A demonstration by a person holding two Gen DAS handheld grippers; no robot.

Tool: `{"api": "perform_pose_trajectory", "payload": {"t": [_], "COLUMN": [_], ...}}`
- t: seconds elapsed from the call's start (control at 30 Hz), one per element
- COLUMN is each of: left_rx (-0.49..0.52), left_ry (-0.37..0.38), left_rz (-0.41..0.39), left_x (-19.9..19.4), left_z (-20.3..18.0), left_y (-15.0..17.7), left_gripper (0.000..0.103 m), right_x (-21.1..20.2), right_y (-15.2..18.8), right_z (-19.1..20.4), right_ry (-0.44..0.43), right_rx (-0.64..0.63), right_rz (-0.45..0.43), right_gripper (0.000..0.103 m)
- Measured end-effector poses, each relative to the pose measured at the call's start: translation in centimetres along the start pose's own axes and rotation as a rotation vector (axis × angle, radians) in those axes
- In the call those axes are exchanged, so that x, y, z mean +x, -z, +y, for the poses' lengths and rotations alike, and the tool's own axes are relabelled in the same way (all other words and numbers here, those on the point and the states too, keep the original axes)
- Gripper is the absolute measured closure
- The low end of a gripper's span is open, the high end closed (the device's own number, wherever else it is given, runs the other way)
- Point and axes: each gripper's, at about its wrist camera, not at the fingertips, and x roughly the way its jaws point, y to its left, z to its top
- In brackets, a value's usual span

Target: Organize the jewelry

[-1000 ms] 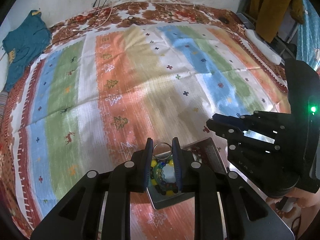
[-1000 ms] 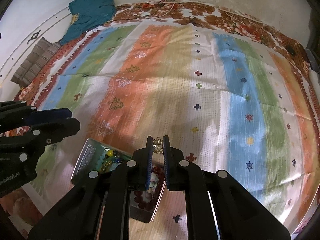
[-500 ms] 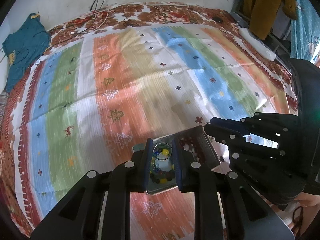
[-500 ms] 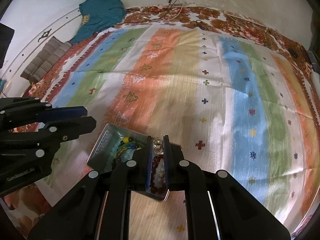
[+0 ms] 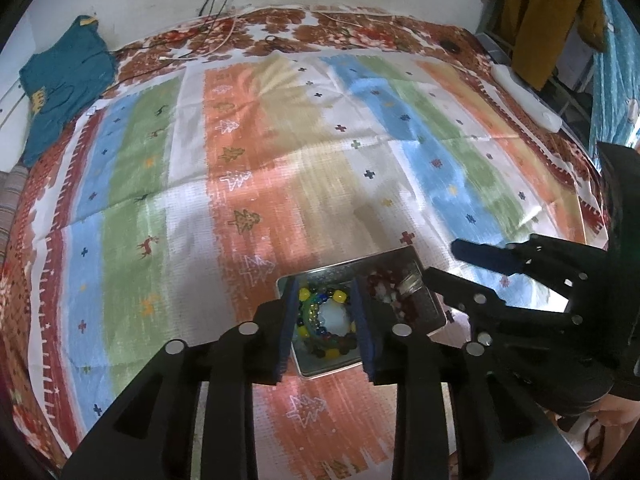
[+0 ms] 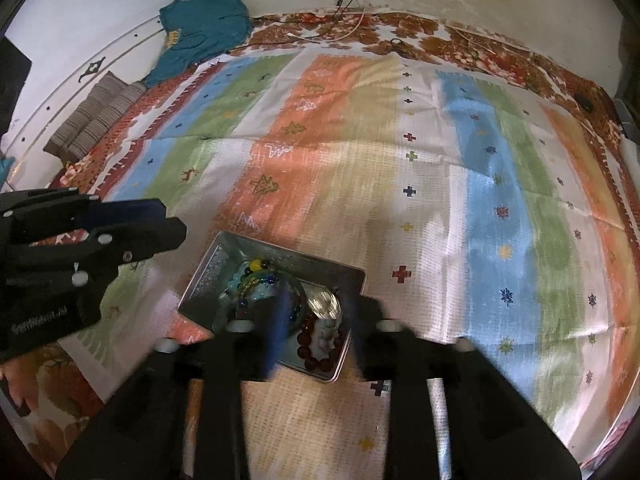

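Both my left gripper [image 5: 326,326] and right gripper [image 6: 316,326] are opening, released over the tin [image 6: 208,276]; a ring [image 6: 325,301] may bounce out onto the bed.

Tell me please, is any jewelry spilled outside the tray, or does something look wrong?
Nothing stands out. The metal tray lies flat on the striped cloth. The multicoloured bead bracelet and the dark red bead bracelet are both inside it. No piece shows on the cloth around it.
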Motion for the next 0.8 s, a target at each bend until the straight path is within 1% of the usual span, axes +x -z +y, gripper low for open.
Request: {"api": "perform_pose_trajectory", "payload": {"t": [0.07,0.13,0.2,0.27,0.33,0.4,0.43,0.53,0.67,0.77,0.8], "left_rx": [0.000,0.001,0.007,0.009,0.008,0.003,0.002,0.011,0.013,0.011,0.009], "left_ry": [0.002,0.003,0.002,0.003,0.008,0.018,0.021,0.027,0.035,0.034,0.033], "left_rz": [-0.003,-0.007,-0.011,-0.018,-0.028,-0.038,-0.041,-0.054,-0.063,-0.071,-0.075], "left_x": [-0.2,-0.4,-0.7,-1.0,-1.5,-2.0,-2.1,-2.8,-3.3,-3.7,-3.8], "left_z": [0.0,0.0,-0.2,-0.3,-0.3,-0.3,-0.3,-0.6,-0.7,-0.7,-0.6], "left_y": [0.2,0.3,0.7,1.2,1.6,2.1,2.3,3.2,4.0,4.6,4.8], "left_gripper": [0.073,0.069,0.066,0.063,0.057,0.056,0.055,0.051,0.049,0.047,0.044], "right_x": [-0.3,-0.5,-0.8,-1.3,-1.8,-2.6,-2.9,-3.9,-4.9,-5.2,-5.3], "right_y": [0.2,0.4,0.7,1.0,1.3,1.7,1.9,2.6,3.6,4.1,4.2], "right_z": [-0.1,-0.1,-0.1,0.0,-0.2,-0.4,-0.4,-0.4,-0.1,0.2,0.3], "right_ry": [0.001,0.005,0.016,0.025,0.008,-0.014,-0.017,-0.024,-0.043,-0.042,-0.043], "right_rx": [0.002,0.002,-0.004,-0.005,0.004,0.020,0.021,0.021,0.015,0.004,-0.002], "right_rz": [-0.004,-0.006,-0.011,-0.021,-0.027,-0.039,-0.044,-0.058,-0.072,-0.073,-0.073], "right_gripper": [0.066,0.066,0.064,0.059,0.057,0.053,0.048,0.045,0.040,0.038,0.038]}}
